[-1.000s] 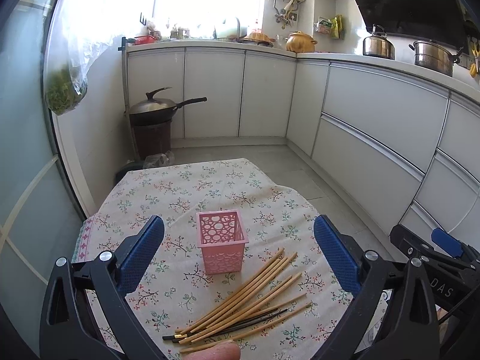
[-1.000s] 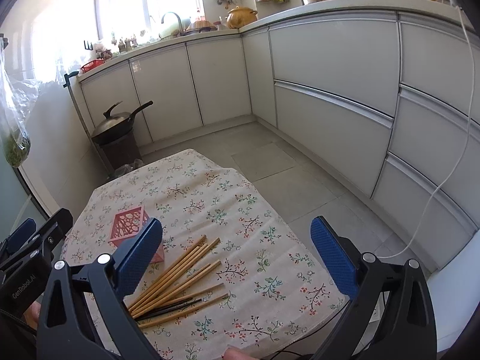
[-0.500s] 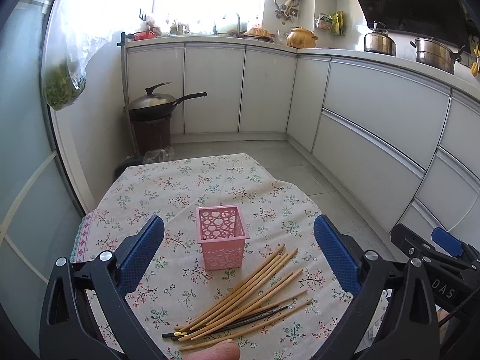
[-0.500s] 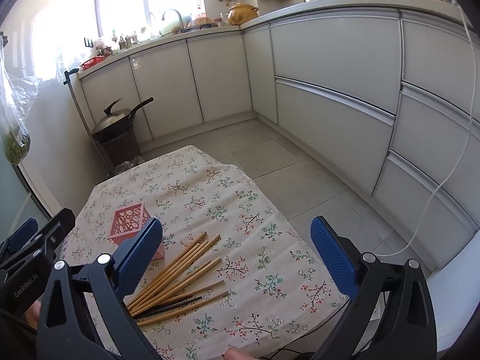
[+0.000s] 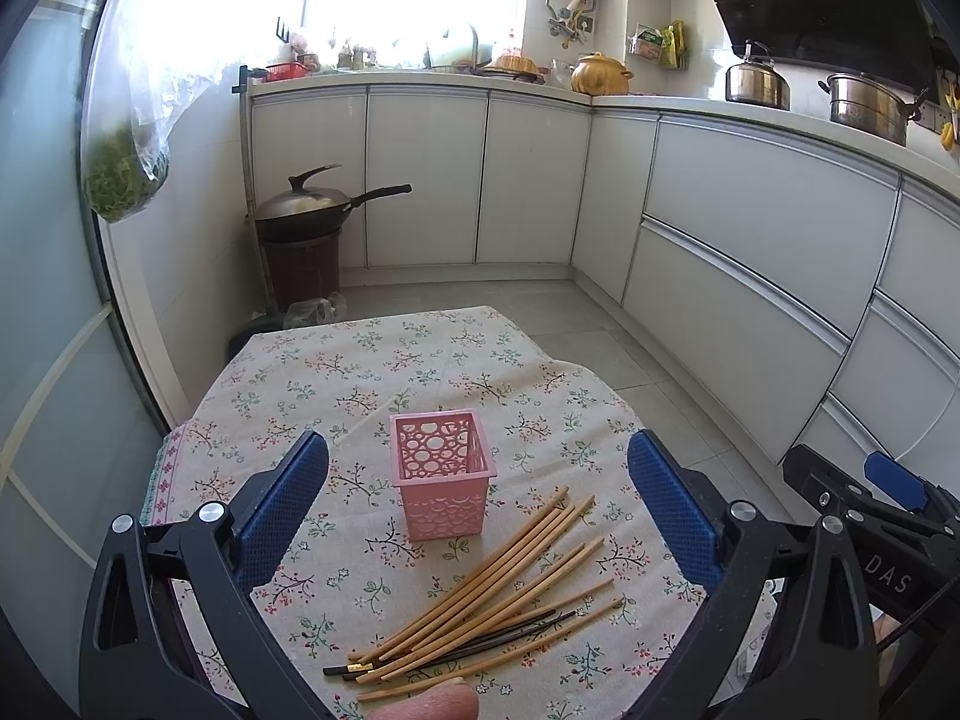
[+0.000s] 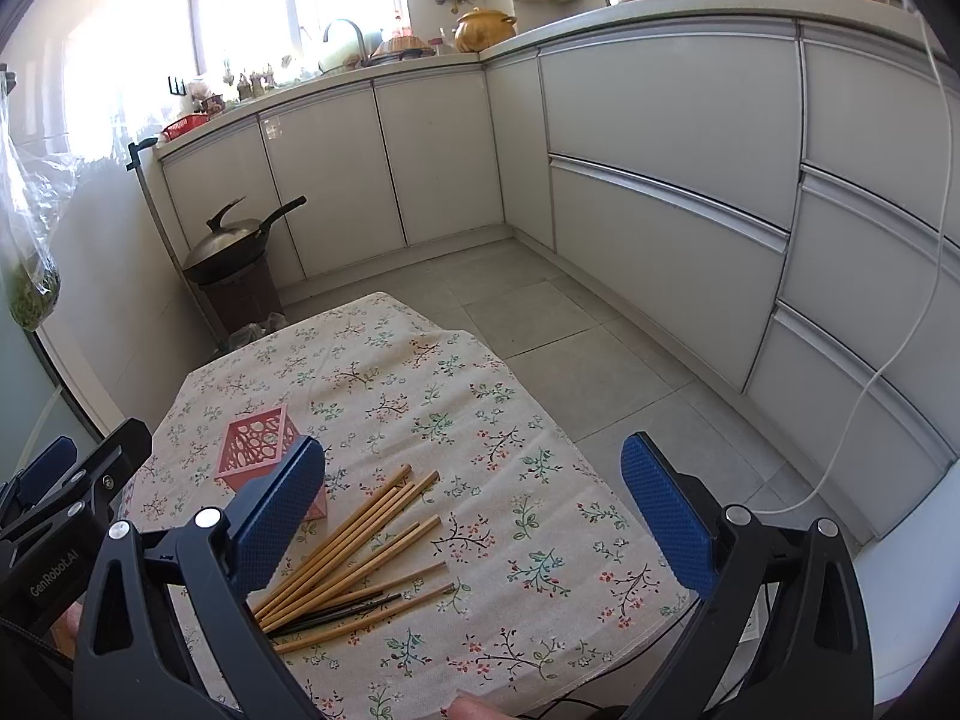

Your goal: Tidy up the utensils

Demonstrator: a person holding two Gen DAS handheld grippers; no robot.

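A pink perforated basket [image 5: 443,474] stands upright on a floral tablecloth [image 5: 360,372]; the right wrist view shows the same basket [image 6: 255,447] partly behind my left pad. Several wooden chopsticks [image 5: 498,576] and a couple of dark ones [image 5: 480,642] lie fanned just in front and to the right of it. These chopsticks [image 6: 354,552] lie near the cloth's front edge in the right wrist view. My left gripper [image 5: 477,510] hovers open above basket and chopsticks, holding nothing. My right gripper [image 6: 474,510] is open over the cloth, right of the chopsticks.
White kitchen cabinets [image 5: 750,252] run along the back and right. A lidded wok [image 5: 306,210] sits on a brown bin at the back left. A bag of greens [image 5: 123,180] hangs at left. The table's right edge [image 6: 576,444] drops to tiled floor. A fingertip [image 5: 429,705] shows at the bottom.
The left view has tilted up a little, so basket and chopsticks sit slightly lower in frame. The right view has barely shifted. Nothing on the table has moved.
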